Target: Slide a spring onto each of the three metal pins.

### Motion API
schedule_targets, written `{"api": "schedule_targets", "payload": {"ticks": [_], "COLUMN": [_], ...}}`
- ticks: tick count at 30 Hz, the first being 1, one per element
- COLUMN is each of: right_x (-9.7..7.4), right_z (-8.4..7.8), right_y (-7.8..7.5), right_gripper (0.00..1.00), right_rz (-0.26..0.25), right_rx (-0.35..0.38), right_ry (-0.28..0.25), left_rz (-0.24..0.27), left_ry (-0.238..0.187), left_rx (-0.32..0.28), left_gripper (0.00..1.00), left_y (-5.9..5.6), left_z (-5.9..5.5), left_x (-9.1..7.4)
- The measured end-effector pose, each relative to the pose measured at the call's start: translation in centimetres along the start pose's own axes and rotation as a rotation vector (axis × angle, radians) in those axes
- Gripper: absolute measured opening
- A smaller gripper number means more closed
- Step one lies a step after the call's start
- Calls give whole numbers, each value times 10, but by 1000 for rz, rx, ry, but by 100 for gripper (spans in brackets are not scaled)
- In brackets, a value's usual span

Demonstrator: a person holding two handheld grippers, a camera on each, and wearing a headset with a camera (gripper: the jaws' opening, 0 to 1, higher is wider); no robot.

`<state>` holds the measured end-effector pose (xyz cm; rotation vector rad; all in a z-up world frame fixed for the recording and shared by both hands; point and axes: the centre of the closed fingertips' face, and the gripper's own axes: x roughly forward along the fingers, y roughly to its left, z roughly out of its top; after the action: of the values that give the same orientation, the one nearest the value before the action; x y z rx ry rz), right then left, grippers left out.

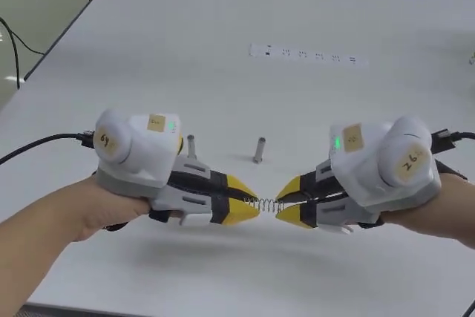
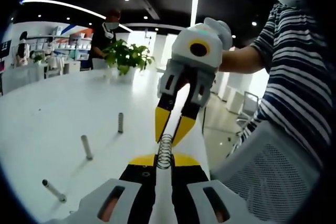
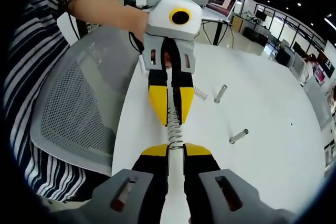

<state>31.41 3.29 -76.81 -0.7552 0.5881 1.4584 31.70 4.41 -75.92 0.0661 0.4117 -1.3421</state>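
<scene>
One broad white table [image 1: 334, 109] with a smooth matt top carries the work, and one chair [image 3: 79, 108] with a grey mesh back stands at its near edge. Two grippers, each a rounded white plastic body with black jaws ending in yellow wedge-shaped tips, meet tip to tip above the near part of the table. The left gripper [image 1: 251, 203] and the right gripper [image 1: 283, 206] both have their jaws drawn narrow, each pinching one end of the held spring [image 1: 268, 203], a thin coil of bright wire stretched level between them and clear of the tabletop. One flat white power strip [image 1: 308, 54] lies far across the table. Three metal pins, short plain grey cylinders, sit on the table beyond the grippers, apart from one another: the first pin [image 2: 54, 191], the second pin [image 2: 86, 147] and the third pin [image 2: 120, 123]. A loose spring [image 3: 200, 93], the second of two, lies on its side on the table near a pin
</scene>
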Motion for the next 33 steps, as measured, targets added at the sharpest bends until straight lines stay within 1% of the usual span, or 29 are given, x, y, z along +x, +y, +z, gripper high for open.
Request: {"api": "schedule_targets", "payload": {"ticks": [2,4,9,11,12,13,14,17,20,24,28,33], "right_x": [-3,-5,-7,-9,-10,-11,-12,-11,-12,-12,-11,-12], "right_z": [3,5,8,12,14,19,21,22,24,28,28,31], "right_y": [-1,-3,-3,-3,-3,-4,-3,-3,-3,-1,0,0], "right_gripper": [7,7,7,7,6,6,6,6,6,6,6,6], "right_rz": [-4,-5,-1,-1,-4,-4,3,-2,-5,-8,-6,-7], "right_rx": [-19,-16,-9,-13,-9,1,6,-23,-25,-41,-54,-55], "right_ry": [-3,-6,-26,-35,-44,-65,-74,-62,-71,-80,-77,-86], "left_rz": [5,10,17,20,19,23,30,35,41,43,44,46], "left_ry": [-6,-9,-6,3,7,13,15,9,15,11,20,21], "left_rx": [-4,-3,6,10,12,16,21,18,25,19,25,30], "left_gripper": [2,2,2,2,2,2,2,2,2,2,2,2], "left_y": [1,1,0,0,-1,-1,0,1,1,1,0,0], "left_z": [0,0,0,-2,-3,-4,-5,-3,-3,-3,-5,-4], "left_x": [0,0,1,2,3,4,4,4,5,5,7,7]}}
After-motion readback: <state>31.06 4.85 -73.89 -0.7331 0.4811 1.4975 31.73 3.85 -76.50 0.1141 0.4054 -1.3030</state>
